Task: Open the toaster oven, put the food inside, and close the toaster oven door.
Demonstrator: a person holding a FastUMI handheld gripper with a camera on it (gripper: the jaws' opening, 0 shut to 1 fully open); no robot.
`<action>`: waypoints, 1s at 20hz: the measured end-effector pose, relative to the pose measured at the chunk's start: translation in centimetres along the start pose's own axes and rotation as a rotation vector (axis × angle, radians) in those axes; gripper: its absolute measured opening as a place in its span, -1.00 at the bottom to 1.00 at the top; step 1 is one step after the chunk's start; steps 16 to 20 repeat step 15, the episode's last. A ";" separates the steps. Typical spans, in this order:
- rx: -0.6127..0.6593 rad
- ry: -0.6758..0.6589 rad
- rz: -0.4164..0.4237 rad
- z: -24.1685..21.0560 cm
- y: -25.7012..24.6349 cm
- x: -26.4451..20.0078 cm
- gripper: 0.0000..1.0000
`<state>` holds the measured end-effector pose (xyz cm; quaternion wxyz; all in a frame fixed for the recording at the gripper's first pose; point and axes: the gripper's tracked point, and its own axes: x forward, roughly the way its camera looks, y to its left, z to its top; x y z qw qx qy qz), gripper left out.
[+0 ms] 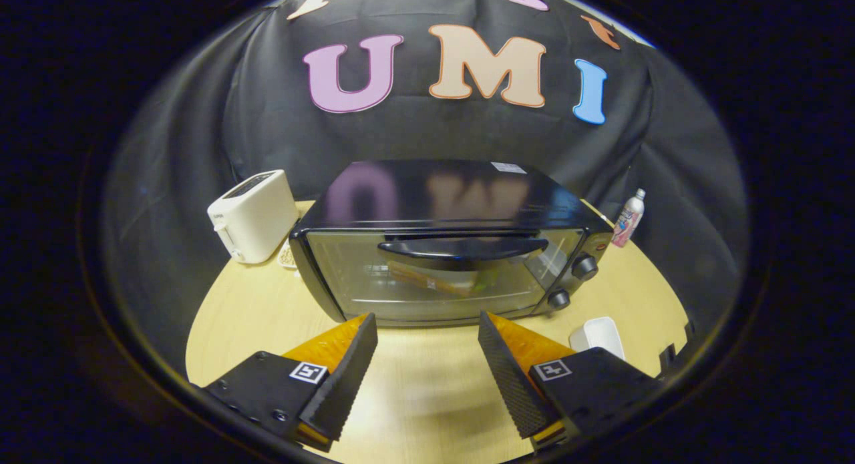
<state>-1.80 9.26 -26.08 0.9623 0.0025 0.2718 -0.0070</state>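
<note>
Gripper (pixel 427 330): fingers spread apart, empty, above desk's (pixel 427 397) near edge.
Toaster oven (pixel 447 240): desk centre, just beyond fingertips, door closed.
Food (pixel 434 278): visible inside, behind glass.

- Ahead of my spread, empty fingers (pixel 502 370), rough-textured black pads, the toaster oven (pixel 444 240) is glossy black, its door glass.
- The table (pixel 427 384) looks like smooth pale wood.

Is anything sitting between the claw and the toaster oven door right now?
Nothing visible. The claw is open and empty, with only bare table between it and the closed toaster oven door just ahead.
</note>
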 end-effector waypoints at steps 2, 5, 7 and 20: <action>-0.014 -0.010 -0.009 0.9 -0.3 -0.7 0.92; -0.026 -0.046 -0.024 3.2 -0.8 -2.1 0.93; -0.020 -0.080 -0.031 5.3 -1.0 -3.1 0.92; 0.002 -0.223 -0.042 13.5 -2.5 -6.2 0.92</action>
